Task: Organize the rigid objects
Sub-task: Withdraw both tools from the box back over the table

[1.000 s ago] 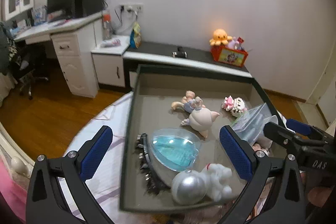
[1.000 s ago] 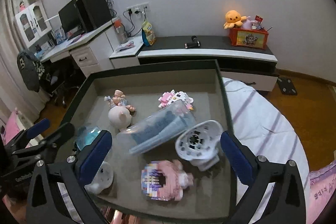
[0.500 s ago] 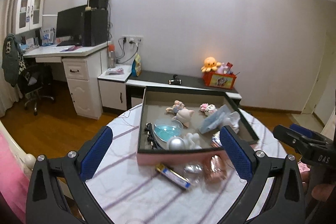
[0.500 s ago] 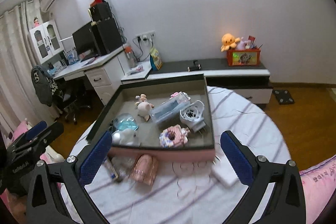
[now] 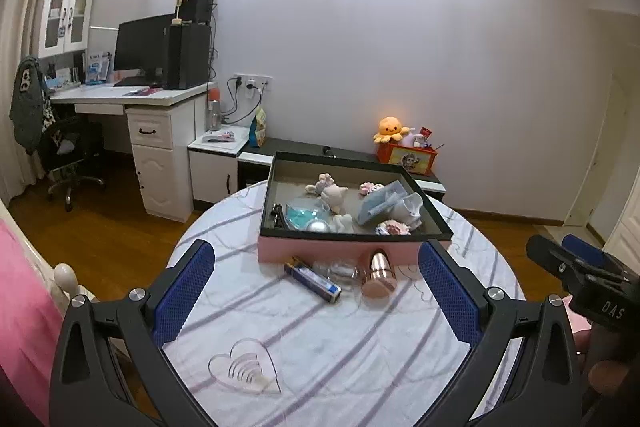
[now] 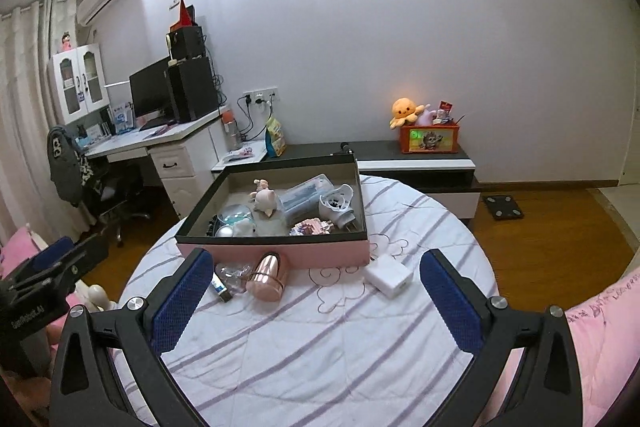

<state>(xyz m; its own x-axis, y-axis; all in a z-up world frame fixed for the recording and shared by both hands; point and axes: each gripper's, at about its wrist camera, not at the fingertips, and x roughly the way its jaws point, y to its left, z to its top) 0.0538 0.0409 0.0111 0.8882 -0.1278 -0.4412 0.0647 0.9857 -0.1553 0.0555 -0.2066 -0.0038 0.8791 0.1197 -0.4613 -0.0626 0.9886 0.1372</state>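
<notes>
- Left gripper (image 5: 316,291): jaws spread wide, nothing held. It hangs above the round table (image 5: 360,347), which is covered in a white cloth with purple stripes.
- Right gripper (image 6: 316,295): jaws likewise wide apart and empty, above the same table.
- Pink box (image 5: 340,253) with a dark rim: ahead of both jaw pairs, well beyond the fingertips, holding a mix of small figures and containers — a pig figure (image 6: 266,201), a clear blue case (image 6: 306,197), a white round device (image 6: 338,203).
- Rose-gold cylinder (image 5: 378,273): lying on the cloth against the box's near wall. In the left view it sits between the jaw lines, nearer the right-hand finger; in the right view it lies just past the left-hand finger.
- Blue rectangular tube (image 5: 314,279): on the cloth just left of the cylinder, ahead of the left gripper's opening, apart from both fingers.
- White charger block (image 6: 388,275): on the cloth near the box's right corner, inside the right gripper's span but untouched.
- Clear heart-shaped piece (image 5: 244,371): flat on the cloth, close below the left gripper's left-hand finger.
</notes>
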